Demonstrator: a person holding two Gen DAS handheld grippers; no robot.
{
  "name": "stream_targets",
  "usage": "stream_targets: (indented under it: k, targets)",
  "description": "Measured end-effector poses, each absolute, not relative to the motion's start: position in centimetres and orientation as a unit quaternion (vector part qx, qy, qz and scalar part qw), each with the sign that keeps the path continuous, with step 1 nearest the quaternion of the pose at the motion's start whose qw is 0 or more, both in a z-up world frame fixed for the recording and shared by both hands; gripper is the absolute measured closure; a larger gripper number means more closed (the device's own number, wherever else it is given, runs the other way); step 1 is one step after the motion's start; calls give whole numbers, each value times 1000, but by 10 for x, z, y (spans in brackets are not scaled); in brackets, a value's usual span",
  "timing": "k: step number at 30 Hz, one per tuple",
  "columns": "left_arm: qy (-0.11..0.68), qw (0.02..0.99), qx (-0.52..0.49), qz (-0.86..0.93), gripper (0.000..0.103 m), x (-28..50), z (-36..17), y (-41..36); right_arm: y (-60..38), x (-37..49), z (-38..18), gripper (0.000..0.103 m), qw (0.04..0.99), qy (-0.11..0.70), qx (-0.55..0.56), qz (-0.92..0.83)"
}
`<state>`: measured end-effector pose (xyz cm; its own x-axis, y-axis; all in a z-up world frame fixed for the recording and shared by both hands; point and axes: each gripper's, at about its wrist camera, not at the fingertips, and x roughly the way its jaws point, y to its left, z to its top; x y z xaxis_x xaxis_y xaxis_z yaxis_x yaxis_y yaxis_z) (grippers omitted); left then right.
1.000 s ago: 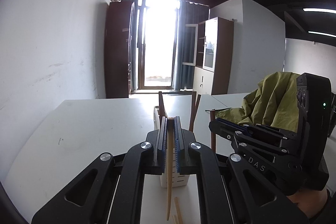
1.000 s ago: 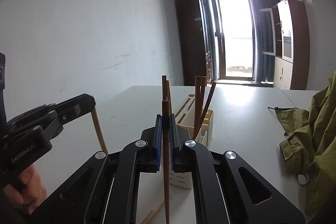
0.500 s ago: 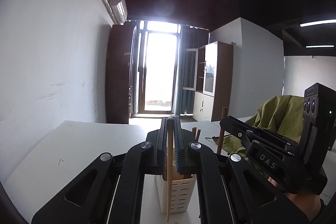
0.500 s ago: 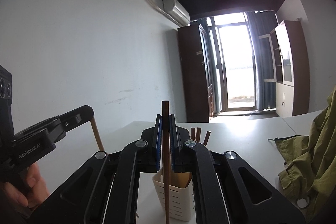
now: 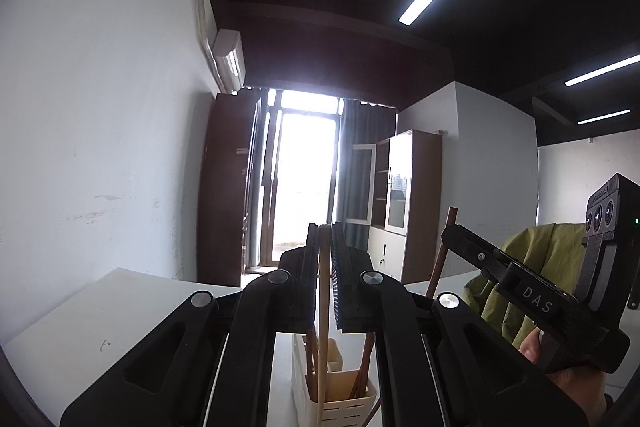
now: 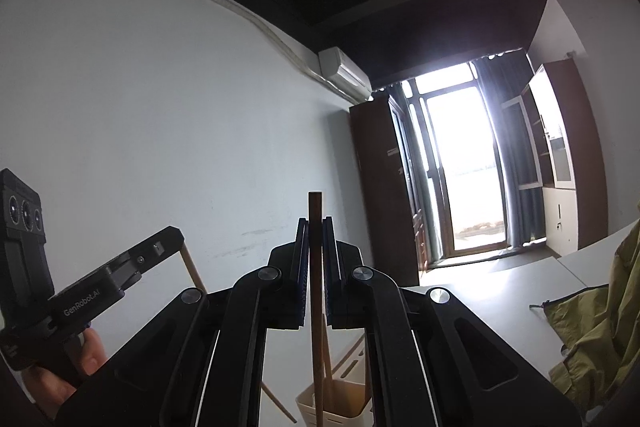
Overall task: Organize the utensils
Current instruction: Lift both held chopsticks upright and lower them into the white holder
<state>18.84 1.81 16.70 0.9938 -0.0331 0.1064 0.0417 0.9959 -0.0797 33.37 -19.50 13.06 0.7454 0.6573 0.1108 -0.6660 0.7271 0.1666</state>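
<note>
Both grippers, left (image 5: 325,267) and right (image 6: 316,263), each clamp a chopstick (image 5: 323,327) over the holder (image 5: 334,393); tips look misaligned, so you risk snagging its rim.

Below me stretches a white table (image 5: 132,311). On it stands a cream slotted utensil holder (image 5: 340,401) with chopsticks upright inside. An olive-green jacket (image 6: 596,331) lies crumpled on the table's right side.

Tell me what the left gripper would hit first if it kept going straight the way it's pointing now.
Probably nothing close: the left gripper, shut on a light chopstick, points over the table toward the bright glass door. The utensil holder sits below that line. Depth is unclear.
</note>
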Motion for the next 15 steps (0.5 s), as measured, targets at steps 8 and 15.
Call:
stream_targets:
  k: [8, 15]
  targets:
    - [-119, 992, -45, -1, 97, 178, 174, 12, -199, 337, 138, 96, 929, -58, 109, 349]
    - [-112, 992, -52, -7, 97, 192, 171, 9, -198, 339, 139, 96, 928, -85, 101, 347]
